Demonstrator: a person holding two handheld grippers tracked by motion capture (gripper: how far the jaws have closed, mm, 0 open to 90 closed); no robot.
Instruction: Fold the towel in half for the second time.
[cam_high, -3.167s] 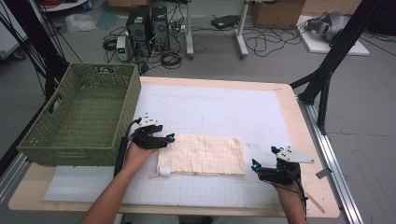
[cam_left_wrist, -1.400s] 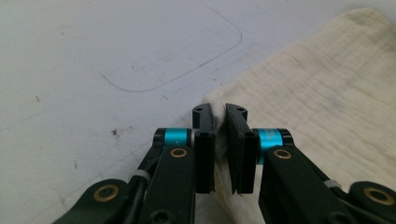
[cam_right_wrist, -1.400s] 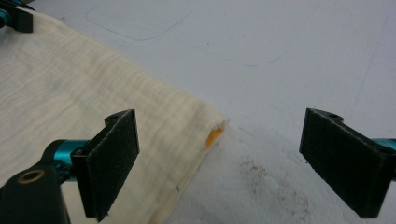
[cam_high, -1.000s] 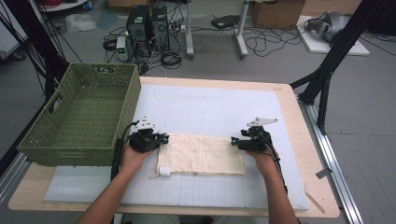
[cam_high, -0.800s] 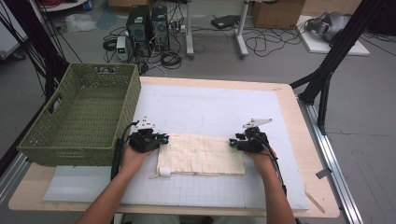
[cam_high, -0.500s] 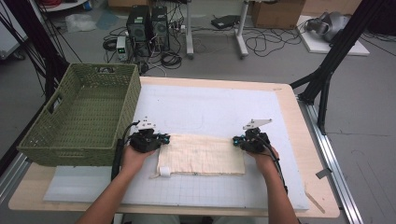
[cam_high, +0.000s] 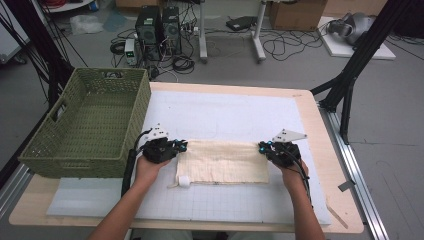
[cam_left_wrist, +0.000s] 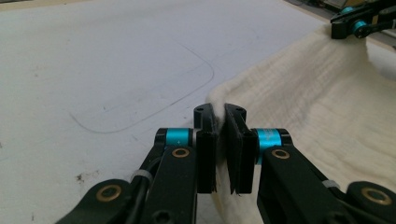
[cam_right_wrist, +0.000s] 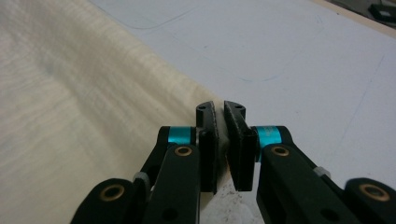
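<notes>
we see the cream cloth (cam_high: 223, 161) lying flat on the white mat (cam_high: 225, 112), near the front middle of the table (cam_high: 320, 165), with a small rolled bit at its front left corner. our left gripper (cam_high: 179, 146) pinches the cloth's far left corner: in the left gripper view its jaws are clamped together with a fold of the cloth (cam_left_wrist: 299, 121) between the pads. our right gripper (cam_high: 262, 147) has just closed on the far right corner, and in the right gripper view the cloth's (cam_right_wrist: 70, 107) edge sits squeezed between its jaws. the fabric stretches between the two grippers, slightly raised along its far edge. left of the mat stands the green woven basket (cam_high: 87, 125), close beside our left hand (cam_high: 150, 167).
</notes>
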